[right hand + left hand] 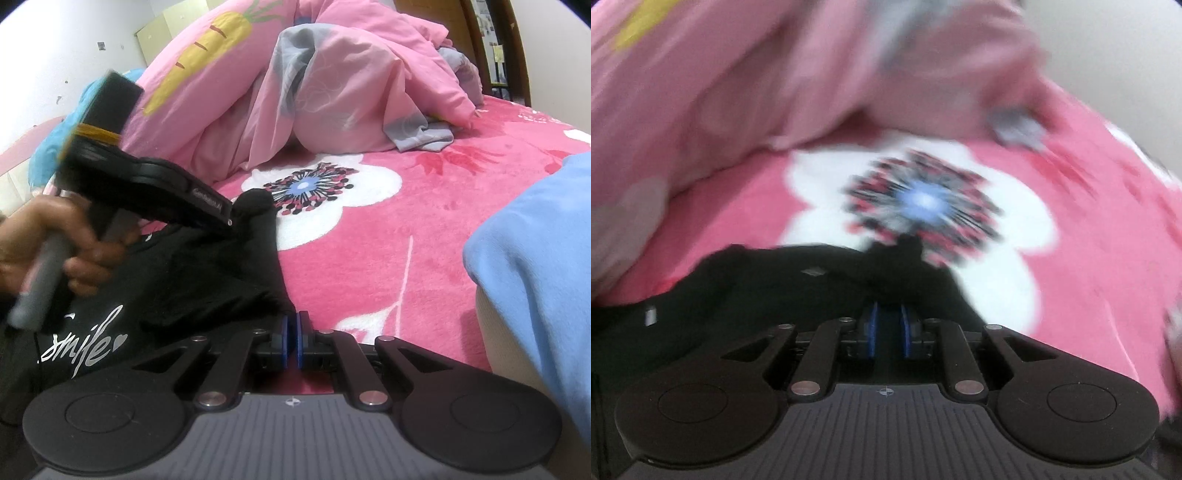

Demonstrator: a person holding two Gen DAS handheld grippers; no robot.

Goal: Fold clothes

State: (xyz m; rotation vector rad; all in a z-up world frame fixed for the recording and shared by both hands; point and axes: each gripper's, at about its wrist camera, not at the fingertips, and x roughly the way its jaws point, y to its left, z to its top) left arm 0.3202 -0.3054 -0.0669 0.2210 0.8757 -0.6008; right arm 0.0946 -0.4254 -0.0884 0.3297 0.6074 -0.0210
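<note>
Right gripper (294, 341): pads together, apparently pinching the near hem of the black shirt (177, 288), which lies on the pink floral blanket (388, 258) at left. Left gripper (888, 326): pads narrowly apart, over the shirt's edge; grip uncertain. Hand (55, 243) holds its handle. Blue cloth (535, 258) at right. Crumpled pink quilt (351, 85) beyond; carrot pillow (207, 48) farthest.

- Left wrist view is sitting on the left gripper (888, 325), looking steeply down, close to the black garment (738, 295) on the bed blanket (1089, 258); blurred.
- Right wrist view is riding the right gripper (294, 341), looking forward and down across the bed, sharp.
- Both are sharing the flower print (923, 201) (306, 188), garment edge and pink duvet (812, 74) (351, 92).
</note>
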